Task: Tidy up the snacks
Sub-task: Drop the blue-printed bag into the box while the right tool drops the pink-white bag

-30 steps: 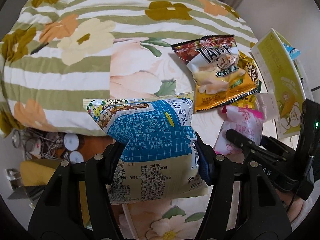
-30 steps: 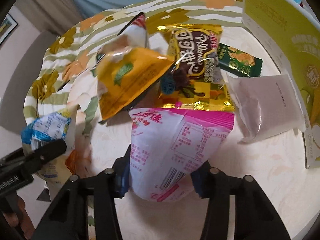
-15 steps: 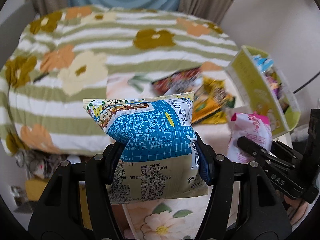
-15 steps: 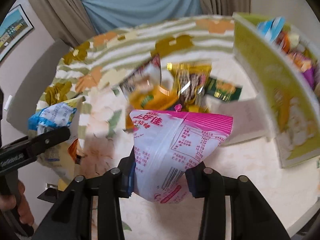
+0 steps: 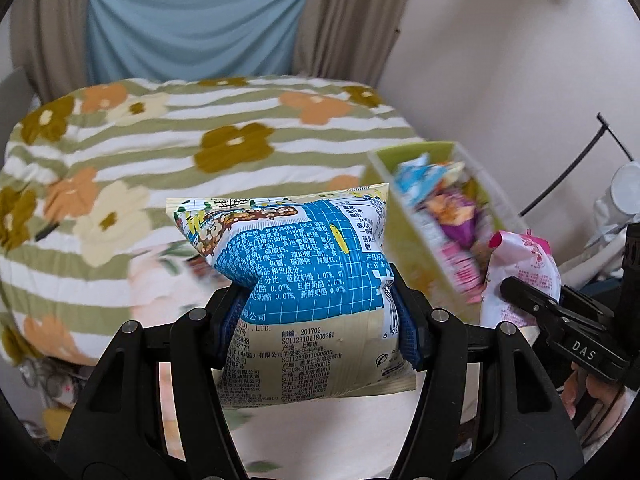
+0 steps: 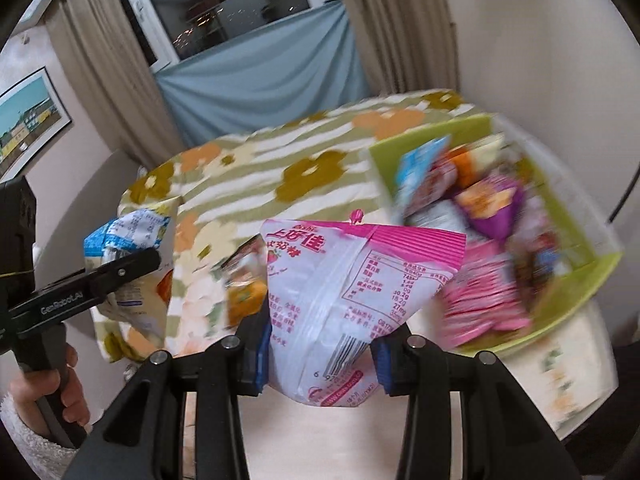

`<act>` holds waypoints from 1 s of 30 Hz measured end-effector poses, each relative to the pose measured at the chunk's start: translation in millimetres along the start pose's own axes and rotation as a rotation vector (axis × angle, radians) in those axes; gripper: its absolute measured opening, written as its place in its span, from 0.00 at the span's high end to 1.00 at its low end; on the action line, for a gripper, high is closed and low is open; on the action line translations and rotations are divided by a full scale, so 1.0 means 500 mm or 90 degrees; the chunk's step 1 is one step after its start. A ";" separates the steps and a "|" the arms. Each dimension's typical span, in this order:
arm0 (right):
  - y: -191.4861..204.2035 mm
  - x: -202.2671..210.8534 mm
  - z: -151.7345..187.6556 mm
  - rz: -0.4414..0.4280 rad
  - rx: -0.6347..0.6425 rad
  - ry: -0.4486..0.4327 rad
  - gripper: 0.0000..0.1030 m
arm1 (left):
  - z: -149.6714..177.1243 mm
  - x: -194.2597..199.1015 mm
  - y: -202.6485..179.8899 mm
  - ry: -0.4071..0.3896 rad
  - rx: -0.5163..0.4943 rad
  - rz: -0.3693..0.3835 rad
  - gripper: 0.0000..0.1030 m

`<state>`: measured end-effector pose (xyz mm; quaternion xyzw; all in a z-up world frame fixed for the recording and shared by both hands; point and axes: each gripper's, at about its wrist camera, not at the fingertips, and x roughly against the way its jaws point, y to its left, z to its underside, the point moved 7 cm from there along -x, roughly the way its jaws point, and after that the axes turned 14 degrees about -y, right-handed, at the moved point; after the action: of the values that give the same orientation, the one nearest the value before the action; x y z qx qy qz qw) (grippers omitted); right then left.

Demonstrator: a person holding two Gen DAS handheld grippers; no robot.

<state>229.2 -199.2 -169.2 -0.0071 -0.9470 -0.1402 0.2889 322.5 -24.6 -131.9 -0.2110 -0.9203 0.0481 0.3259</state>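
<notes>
My left gripper [image 5: 320,320] is shut on a blue and cream snack bag [image 5: 296,276], held up in the air. My right gripper [image 6: 320,352] is shut on a pink and white snack bag [image 6: 352,280], also lifted. The right gripper shows at the right of the left wrist view [image 5: 560,320] with the pink bag [image 5: 520,264]. The left gripper shows at the left of the right wrist view [image 6: 80,288] with the blue bag [image 6: 128,240]. A lime green box [image 6: 580,288] holding several snack packs stands to the right; it also shows in the left wrist view [image 5: 412,156].
A bed with a green striped flowered cover [image 5: 160,152] lies behind the table [image 6: 320,432]. An orange snack bag [image 6: 244,296] lies on the table, blurred. Curtains and a blue cloth [image 5: 192,28] hang at the back. A wall is on the right.
Both grippers have risen and tilted up with their bags. The loose snacks on the table have dropped out of sight and the inside of the green box has come into view.
</notes>
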 end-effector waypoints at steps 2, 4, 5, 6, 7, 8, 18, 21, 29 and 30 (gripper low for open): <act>-0.050 0.016 -0.022 0.010 0.004 -0.008 0.64 | -0.010 -0.017 -0.063 -0.005 0.003 0.012 0.43; -0.101 0.031 -0.043 0.017 0.002 -0.013 0.64 | -0.018 -0.039 -0.128 -0.009 0.003 0.027 0.43; -0.132 0.040 -0.055 0.021 -0.001 -0.019 0.64 | -0.020 -0.048 -0.155 -0.009 0.000 0.033 0.43; -0.156 0.047 -0.066 0.023 -0.002 -0.023 0.64 | -0.020 -0.059 -0.182 -0.010 -0.002 0.037 0.43; -0.181 0.053 -0.076 0.025 -0.002 -0.026 0.64 | -0.019 -0.080 -0.222 -0.006 -0.005 0.044 0.43; -0.204 0.057 -0.085 0.026 -0.004 -0.030 0.64 | -0.017 -0.092 -0.244 -0.004 -0.006 0.047 0.43; -0.363 0.059 -0.116 -0.004 0.013 -0.012 0.64 | 0.027 -0.256 -0.430 0.032 0.026 0.043 0.41; -0.390 0.054 -0.115 -0.018 0.021 -0.002 0.64 | 0.045 -0.286 -0.438 0.042 0.041 0.023 0.23; -0.424 0.028 -0.121 -0.060 0.023 0.020 0.64 | 0.062 -0.266 -0.411 0.033 0.048 -0.050 0.04; -0.428 0.022 -0.122 -0.065 0.022 0.023 0.64 | 0.064 -0.262 -0.404 0.033 0.056 -0.053 0.04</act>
<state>233.1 -422.2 -170.6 0.0489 -0.9431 -0.1382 0.2985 322.0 -261.4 -187.4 -0.1594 -0.9164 0.0696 0.3604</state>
